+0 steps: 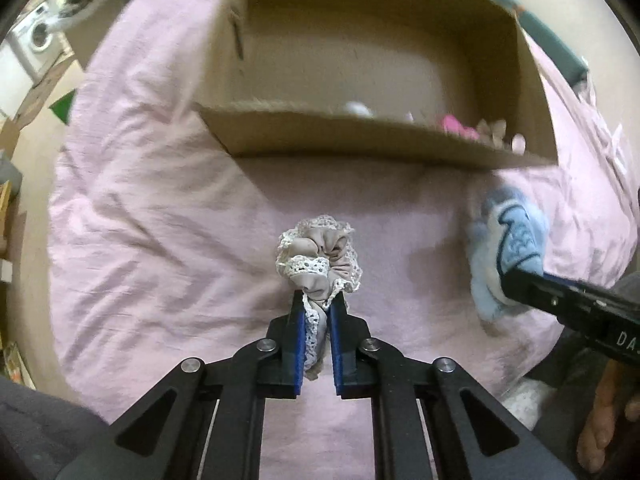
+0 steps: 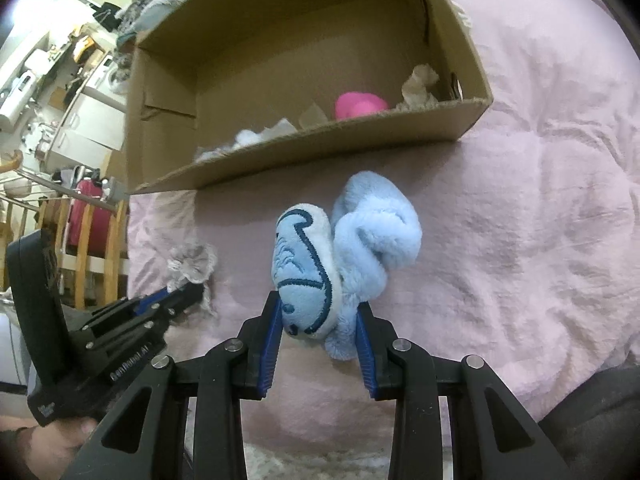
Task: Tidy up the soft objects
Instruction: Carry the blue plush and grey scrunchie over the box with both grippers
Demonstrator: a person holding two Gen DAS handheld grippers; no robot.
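Left wrist view: lace scrunchie (image 1: pixel 318 258) clamped by left gripper (image 1: pixel 317 300), blue plush (image 2: pixel 344 264) pinched by right gripper (image 2: pixel 318 312); cardboard box (image 2: pixel 304 148), just beyond the fingers, already part-filled.

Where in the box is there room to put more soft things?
The cardboard box is bare along its far wall and its left end. The crowded part is the near wall: white fluff, a pink thing and beige cloth. The pink bedcover right of the blue plush toy is also free.

Pink wrinkled bedspread (image 2: pixel 540 208) carries open cardboard box (image 2: pixel 304 152); white fluffy cloth (image 1: pixel 524 402) at near edge.
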